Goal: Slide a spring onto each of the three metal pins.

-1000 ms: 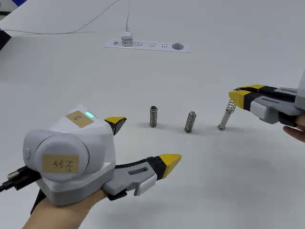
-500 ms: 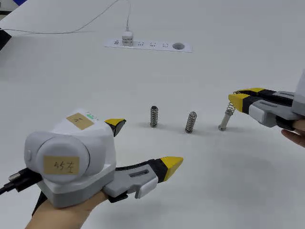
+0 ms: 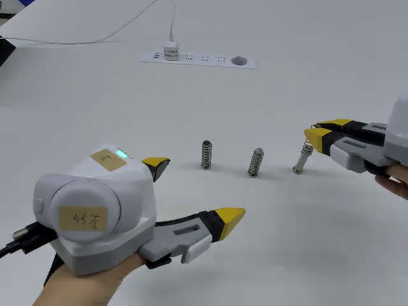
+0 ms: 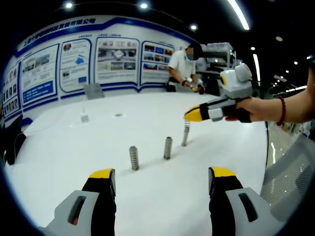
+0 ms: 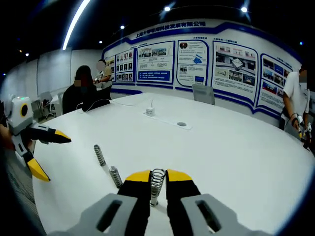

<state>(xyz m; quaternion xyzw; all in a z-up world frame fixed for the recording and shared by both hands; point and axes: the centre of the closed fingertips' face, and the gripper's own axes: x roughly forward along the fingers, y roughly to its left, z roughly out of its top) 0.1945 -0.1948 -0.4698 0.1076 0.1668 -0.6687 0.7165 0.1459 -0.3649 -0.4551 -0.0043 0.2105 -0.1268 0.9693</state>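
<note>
Three metal pins stand in a row on the white table. The left pin's spring and the middle pin's spring sit fully down on their pins, upright. The third pin leans to the right, with the third spring on its upper part. My right gripper is shut on that spring, which shows between its yellow tips. My left gripper hangs open and holds nothing, near the front left, well short of the pins. Its jaws stand wide apart.
A white power strip with a plugged-in adapter and cable lies at the back of the table. Bare table surrounds the pins. In the right gripper view people sit at the far side, with a wall of posters behind them.
My right gripper has moved slightly down with the spring, which now sits lower on the leaning pin. The left gripper has stayed in place.
</note>
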